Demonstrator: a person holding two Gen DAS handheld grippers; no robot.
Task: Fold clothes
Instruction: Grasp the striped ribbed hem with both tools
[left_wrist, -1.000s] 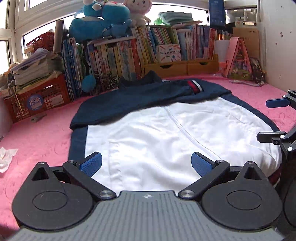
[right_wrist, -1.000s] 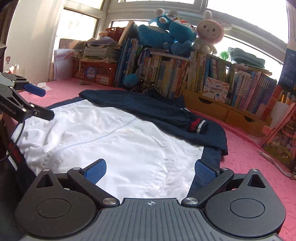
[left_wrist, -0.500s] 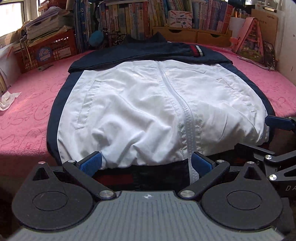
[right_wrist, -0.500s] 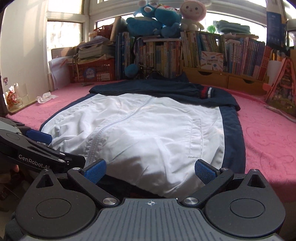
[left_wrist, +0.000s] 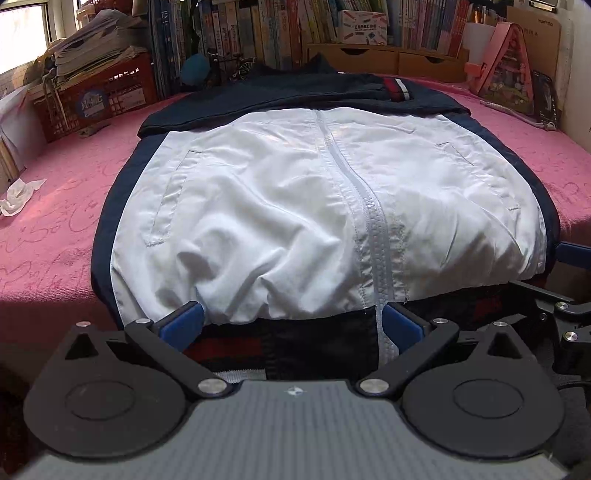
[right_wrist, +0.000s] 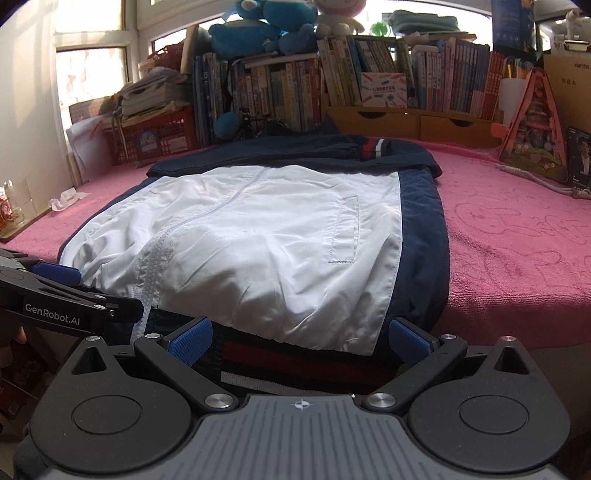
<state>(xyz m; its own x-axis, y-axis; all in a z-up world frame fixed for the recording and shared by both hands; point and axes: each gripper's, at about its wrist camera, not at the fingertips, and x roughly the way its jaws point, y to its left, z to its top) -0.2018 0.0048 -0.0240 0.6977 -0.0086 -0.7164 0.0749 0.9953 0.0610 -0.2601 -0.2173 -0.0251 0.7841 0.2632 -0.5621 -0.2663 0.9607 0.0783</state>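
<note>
A white and navy zip jacket (left_wrist: 295, 206) (right_wrist: 258, 236) lies flat on the pink bed cover, collar far, striped hem hanging over the near edge. Its navy sleeves are folded across the top. My left gripper (left_wrist: 291, 326) stands open at the hem's left half, blue pads either side of the striped band and zip. The right gripper (right_wrist: 301, 341) is open at the hem's right half, with the striped band between its fingers. Neither is closed on the cloth. In the right wrist view the left gripper (right_wrist: 55, 291) shows at the left edge.
The pink bed cover (left_wrist: 55, 221) (right_wrist: 517, 240) spreads on both sides of the jacket. Books, wooden drawers (right_wrist: 413, 122) and a red crate (left_wrist: 96, 99) line the far side. A crumpled tissue (left_wrist: 18, 192) lies left; a pink triangular box (right_wrist: 532, 129) stands right.
Both grippers dropped from above the jacket's body down and back to its hem at the bed's near edge. Both stayed open. The jacket has not moved.
</note>
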